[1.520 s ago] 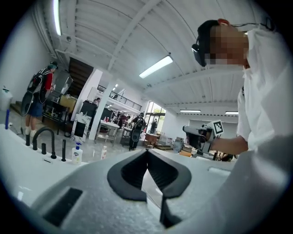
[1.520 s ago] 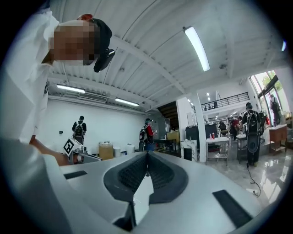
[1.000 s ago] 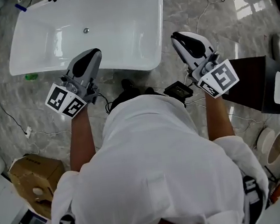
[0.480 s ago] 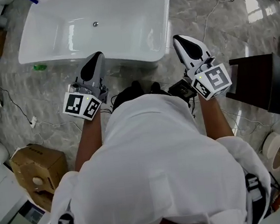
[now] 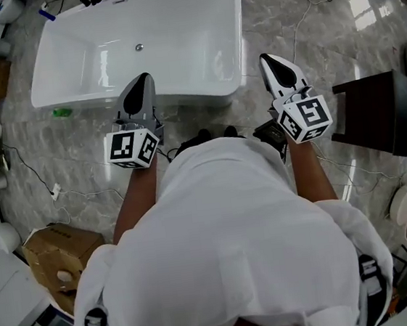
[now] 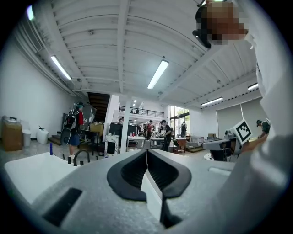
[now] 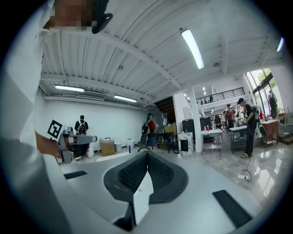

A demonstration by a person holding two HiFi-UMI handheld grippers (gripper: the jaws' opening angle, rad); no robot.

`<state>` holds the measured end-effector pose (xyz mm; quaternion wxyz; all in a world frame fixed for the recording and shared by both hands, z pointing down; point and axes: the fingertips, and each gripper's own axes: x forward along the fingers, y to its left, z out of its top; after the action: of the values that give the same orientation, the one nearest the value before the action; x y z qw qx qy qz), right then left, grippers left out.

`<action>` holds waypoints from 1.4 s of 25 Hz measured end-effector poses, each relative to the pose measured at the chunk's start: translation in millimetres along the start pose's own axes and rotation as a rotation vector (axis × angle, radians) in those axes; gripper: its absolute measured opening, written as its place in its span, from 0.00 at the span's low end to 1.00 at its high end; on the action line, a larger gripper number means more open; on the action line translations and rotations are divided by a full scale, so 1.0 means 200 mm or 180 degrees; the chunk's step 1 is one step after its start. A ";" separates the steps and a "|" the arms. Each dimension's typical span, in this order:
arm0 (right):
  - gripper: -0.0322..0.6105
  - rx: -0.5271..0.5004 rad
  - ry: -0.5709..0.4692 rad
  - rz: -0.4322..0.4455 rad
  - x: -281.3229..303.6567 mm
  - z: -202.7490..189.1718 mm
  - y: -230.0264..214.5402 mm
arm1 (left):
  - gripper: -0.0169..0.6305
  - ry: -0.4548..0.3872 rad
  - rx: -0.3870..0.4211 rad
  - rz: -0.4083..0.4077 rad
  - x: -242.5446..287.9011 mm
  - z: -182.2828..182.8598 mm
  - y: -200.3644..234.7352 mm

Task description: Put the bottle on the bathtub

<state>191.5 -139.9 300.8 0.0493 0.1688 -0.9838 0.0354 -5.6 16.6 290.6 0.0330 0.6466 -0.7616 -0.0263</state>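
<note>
Head view: the person's standing facing the bathtub point(image 5: 173, 23), holding the left gripper point(image 5: 143, 79) and right gripper point(image 5: 268, 58) out front. The green bottle point(image 5: 61, 112) (I'm guessing) is lying on the floor by the tub's near-left corner.

Left gripper view: jaws are pressing together, empty.

Right gripper view: same.

Pickup isn't started yet, so next someone's opening a gripper and reaching down left.

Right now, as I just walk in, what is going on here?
A person in a white shirt stands before a white bathtub, holding the left gripper and the right gripper out level toward it. Both have their fingers shut together with nothing between them, so no bottle is in hand yet. A small green object lies on the floor beside the tub, too small to identify.
</note>
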 end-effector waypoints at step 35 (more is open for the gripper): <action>0.07 0.0480 0.0078 0.0311 -0.28 -0.34 -0.20 | 0.05 0.0368 -0.0497 -0.0479 0.29 -0.31 -0.27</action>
<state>263.4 -152.7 364.4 0.0466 0.1234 -0.9847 0.1138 43.1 -50.1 348.3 0.1251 0.6979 -0.7034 -0.0507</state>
